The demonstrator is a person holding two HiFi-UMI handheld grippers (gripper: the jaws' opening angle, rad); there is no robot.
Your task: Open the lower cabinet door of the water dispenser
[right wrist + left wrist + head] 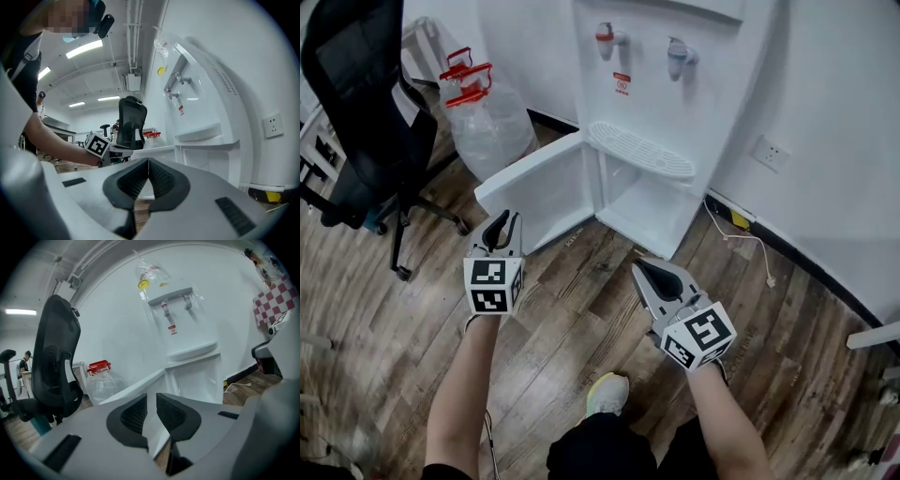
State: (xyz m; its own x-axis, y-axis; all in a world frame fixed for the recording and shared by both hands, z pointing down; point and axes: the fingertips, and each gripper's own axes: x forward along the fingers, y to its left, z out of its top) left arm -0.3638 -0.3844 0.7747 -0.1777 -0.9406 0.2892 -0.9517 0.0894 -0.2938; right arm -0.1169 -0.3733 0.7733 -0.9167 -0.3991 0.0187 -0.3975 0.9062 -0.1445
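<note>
- The water dispenser [675,94] stands against the white wall at the upper centre of the head view. Its red and blue taps are at the top, with a drip tray below them.
- A black office chair [366,103] fills the upper left, well away from the dispenser.
- The lower cabinet door [534,187] is just left of centre, hinged at the dispenser's base. It is a plain white panel that stands wide open to the left and shows a bare white compartment [647,202]. Judged from this, the task looks done.
- A clear, empty water jug [487,117] with a red handle sits on the floor behind the door.
- The left gripper [502,219] is at lower left, near the door's free edge but apart from it. Its jaws stand a narrow gap apart with nothing pinched between them, probably because it is clear of the door.
- The right gripper [639,269] is at lower centre and points level at the open compartment. Its jaws are closed together and empty, so it seems merely parked.
</note>
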